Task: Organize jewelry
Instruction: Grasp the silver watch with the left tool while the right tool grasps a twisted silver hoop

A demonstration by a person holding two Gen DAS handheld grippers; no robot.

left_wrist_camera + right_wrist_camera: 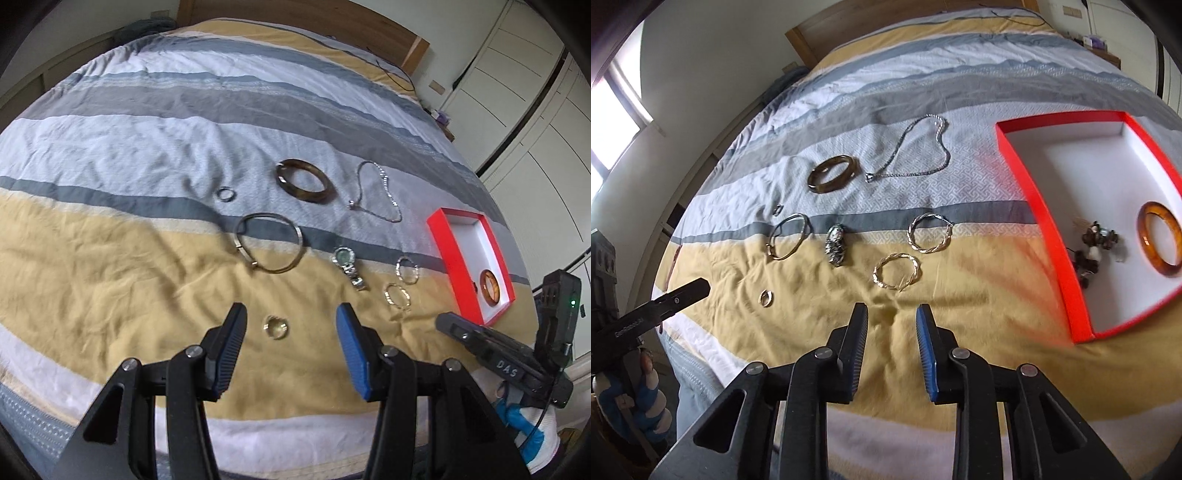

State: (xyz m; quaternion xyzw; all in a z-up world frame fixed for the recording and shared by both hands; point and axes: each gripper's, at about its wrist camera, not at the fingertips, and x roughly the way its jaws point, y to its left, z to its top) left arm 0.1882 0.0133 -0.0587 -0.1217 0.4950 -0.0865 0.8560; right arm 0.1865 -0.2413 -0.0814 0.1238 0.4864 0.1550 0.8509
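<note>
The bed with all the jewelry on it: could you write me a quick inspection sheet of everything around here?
Surface: striped duvet, wrinkled.
Job's things: red box holding an amber bangle and dark beads; outside it lie a dark bangle, chain necklace, thin silver bangle, watch, two twisted hoops, small ring, another small ring.
Clutter: nothing seen.
Tongs: left tongs open wide, empty, the small ring ahead between the tips; right tongs narrower, empty.
Cables: dark cord near the headboard.
Surroundings: wooden headboard, white wardrobe, window.
</note>
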